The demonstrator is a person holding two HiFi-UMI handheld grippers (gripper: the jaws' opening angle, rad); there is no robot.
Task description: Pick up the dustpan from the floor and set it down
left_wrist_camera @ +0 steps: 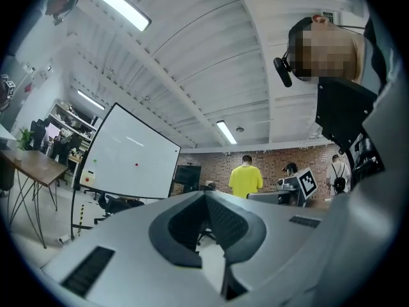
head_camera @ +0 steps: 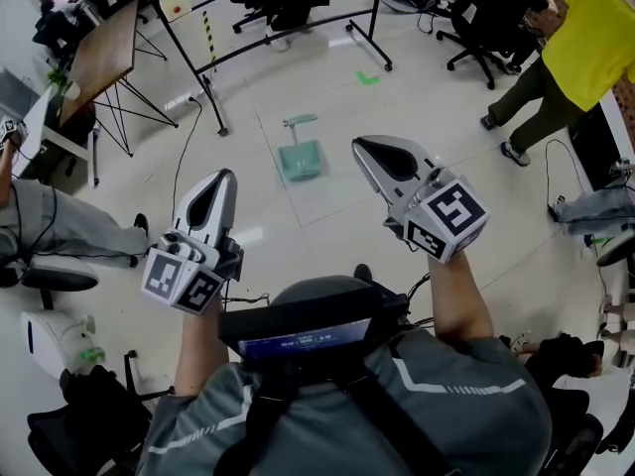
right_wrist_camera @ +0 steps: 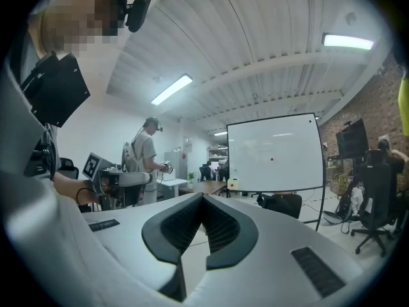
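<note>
A teal dustpan (head_camera: pixel 300 158) lies flat on the pale floor, its short handle (head_camera: pixel 301 121) pointing away from me. It shows only in the head view. My left gripper (head_camera: pixel 226 175) is held in the air to the dustpan's lower left, jaws shut and empty. To the right of the dustpan hovers my right gripper (head_camera: pixel 359 145), also shut with nothing in it. Both point roughly level across the room. In the left gripper view the jaw tips (left_wrist_camera: pixel 206 194) meet, and in the right gripper view the jaws (right_wrist_camera: pixel 203 197) meet too.
A whiteboard on a black wheeled frame (head_camera: pixel 288 33) stands beyond the dustpan. At far left are a wooden table (head_camera: pixel 99 53) and a seated person (head_camera: pixel 60 228). A person in yellow (head_camera: pixel 587 38) and office chairs (head_camera: pixel 481 23) are at upper right. A green tape mark (head_camera: pixel 368 78) is on the floor.
</note>
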